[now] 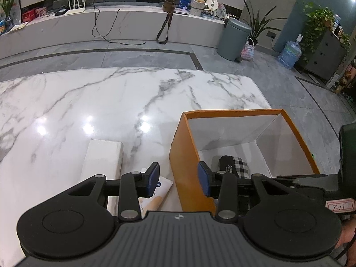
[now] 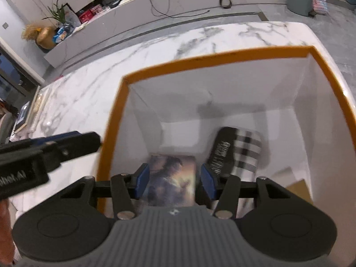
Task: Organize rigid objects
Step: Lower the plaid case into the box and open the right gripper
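An orange box (image 1: pixel 178 155) with white inner walls stands on the marble table (image 1: pixel 89 102); it fills the right wrist view (image 2: pixel 115 115). A black and checkered case (image 1: pixel 235 166) lies on the box floor (image 2: pixel 240 153). My right gripper (image 2: pixel 173 180) is over the box, its blue pads on either side of a picture-printed flat box (image 2: pixel 172 178) with small gaps showing. My left gripper (image 1: pixel 181 179) is open and empty, straddling the box's left wall. It shows at the left of the right wrist view (image 2: pixel 66 142).
A white flat box (image 1: pixel 102 160) and a white-and-tan packet (image 1: pixel 155 195) lie on the table left of the orange box. A tan item (image 2: pixel 298 189) sits in the box's right corner. Beyond the table are grey floor, a bin (image 1: pixel 233 37) and a low ledge.
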A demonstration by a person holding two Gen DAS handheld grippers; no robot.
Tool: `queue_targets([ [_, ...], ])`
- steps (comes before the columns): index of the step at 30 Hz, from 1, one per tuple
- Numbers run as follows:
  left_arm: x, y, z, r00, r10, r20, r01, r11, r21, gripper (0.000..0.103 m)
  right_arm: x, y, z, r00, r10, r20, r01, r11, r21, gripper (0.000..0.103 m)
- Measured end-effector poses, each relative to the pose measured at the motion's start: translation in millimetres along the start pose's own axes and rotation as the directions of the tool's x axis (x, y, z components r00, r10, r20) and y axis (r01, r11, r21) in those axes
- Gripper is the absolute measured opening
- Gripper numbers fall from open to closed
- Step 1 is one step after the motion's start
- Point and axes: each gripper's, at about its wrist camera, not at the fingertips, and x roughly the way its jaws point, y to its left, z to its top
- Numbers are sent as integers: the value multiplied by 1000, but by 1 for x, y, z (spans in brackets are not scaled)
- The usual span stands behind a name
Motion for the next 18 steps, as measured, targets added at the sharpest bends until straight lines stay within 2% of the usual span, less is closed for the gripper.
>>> queue_targets([
  [6, 2, -1, -4, 1000, 8, -17, -7, 1000, 5, 46, -2, -18, -1, 994, -107, -12, 107, 994, -12, 52],
  [12, 5, -1, -10, 1000, 7, -27, -7, 1000, 5, 46, -15, -13, -12, 998, -39, -46, 37, 999, -39, 52],
  [14, 5, -1, -11, 1000, 6, -29, -6, 1000, 11, 46, -19, -9, -20, 998, -23, -64, 20, 998, -57, 47],
  [15, 5, -1, -12, 1000, 6, -31, -6, 1000, 12, 46, -20, -7, -24, 997, -14, -76, 9, 998, -68, 39],
  [18, 7, -2, -15, 999, 15, -40, -14, 1000, 23, 46, -17, -2, -35, 993, 9, -120, -21, 995, -98, 28],
])
